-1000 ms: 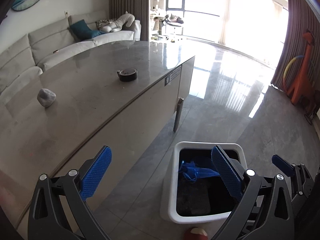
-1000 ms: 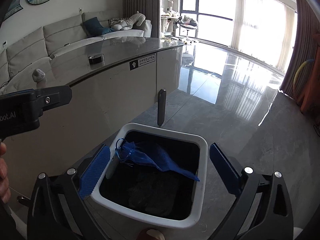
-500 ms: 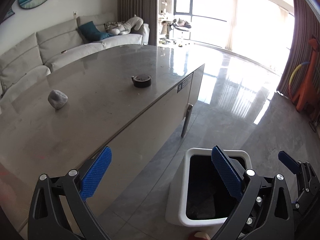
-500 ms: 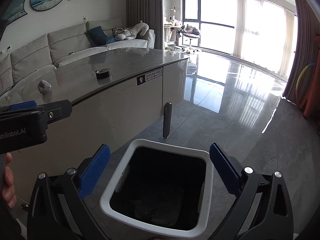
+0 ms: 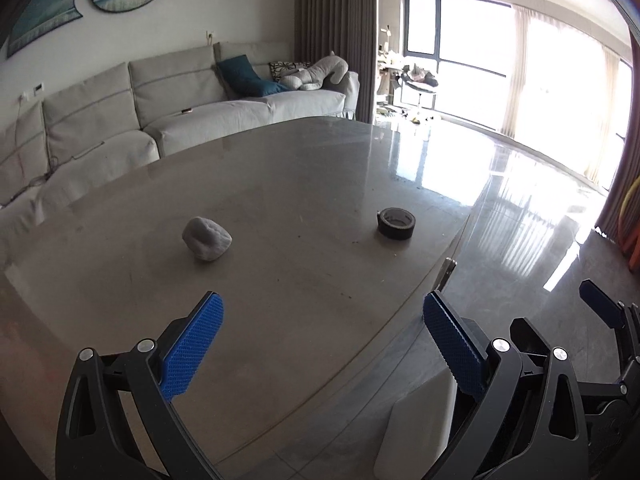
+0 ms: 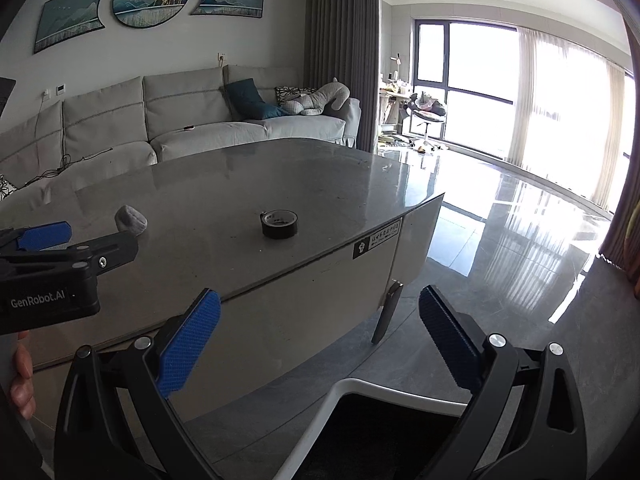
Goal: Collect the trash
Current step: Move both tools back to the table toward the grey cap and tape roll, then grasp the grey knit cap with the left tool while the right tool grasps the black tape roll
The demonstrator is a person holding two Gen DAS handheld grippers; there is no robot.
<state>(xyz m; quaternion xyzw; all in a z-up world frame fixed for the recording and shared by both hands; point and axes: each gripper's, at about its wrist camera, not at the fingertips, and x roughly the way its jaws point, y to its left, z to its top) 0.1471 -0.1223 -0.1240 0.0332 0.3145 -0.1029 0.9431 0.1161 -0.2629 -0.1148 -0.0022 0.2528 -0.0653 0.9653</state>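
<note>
Both claws [image 5: 322, 344] higher, above table [image 5: 280, 200].

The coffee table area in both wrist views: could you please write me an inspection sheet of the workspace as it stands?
Surface: glossy grey stone-look table, reflective, a few dark specks.
Job's things: crumpled grey paper ball on the table; white plastic bin with black liner on the floor beside it.
Clutter: black tape roll lying flat near the table edge.
Grippers: left gripper and right gripper both open, empty.
Cables: dark cord on the sofa.
Surroundings: light grey sectional sofa, tall windows, polished floor.
</note>
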